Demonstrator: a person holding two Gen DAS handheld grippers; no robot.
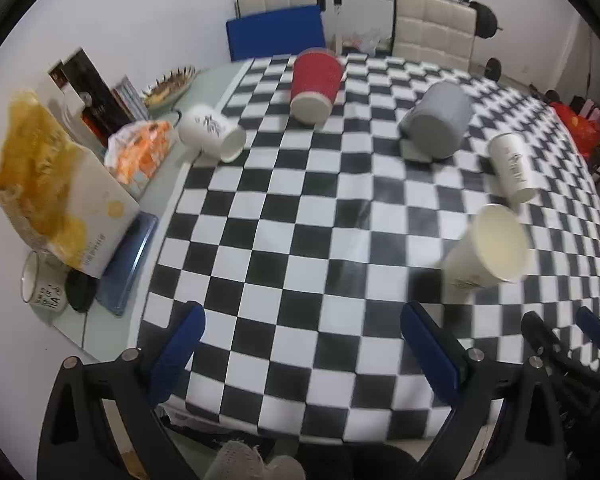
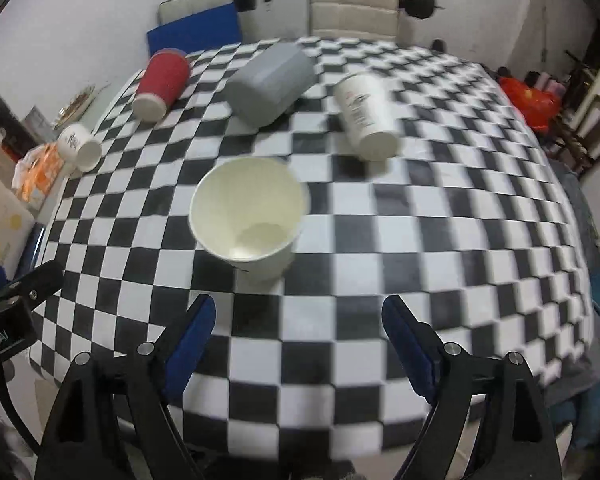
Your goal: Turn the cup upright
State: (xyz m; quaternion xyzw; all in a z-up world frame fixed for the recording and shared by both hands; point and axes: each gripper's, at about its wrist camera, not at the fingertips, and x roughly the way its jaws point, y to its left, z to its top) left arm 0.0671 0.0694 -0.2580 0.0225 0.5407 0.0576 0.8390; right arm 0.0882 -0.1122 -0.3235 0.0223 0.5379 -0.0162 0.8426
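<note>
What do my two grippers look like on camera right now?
Both match: the left gripper and right gripper each have black plastic finger frames with triangular cut-outs, silver round bolt heads and blue pads on the inner faces. A black cable shows at the right wrist view's left edge.

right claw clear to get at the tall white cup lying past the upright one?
Probably yes. The right claw is open, and the lying white cup sits right of the upright cup, with bare checkered cloth between.
</note>
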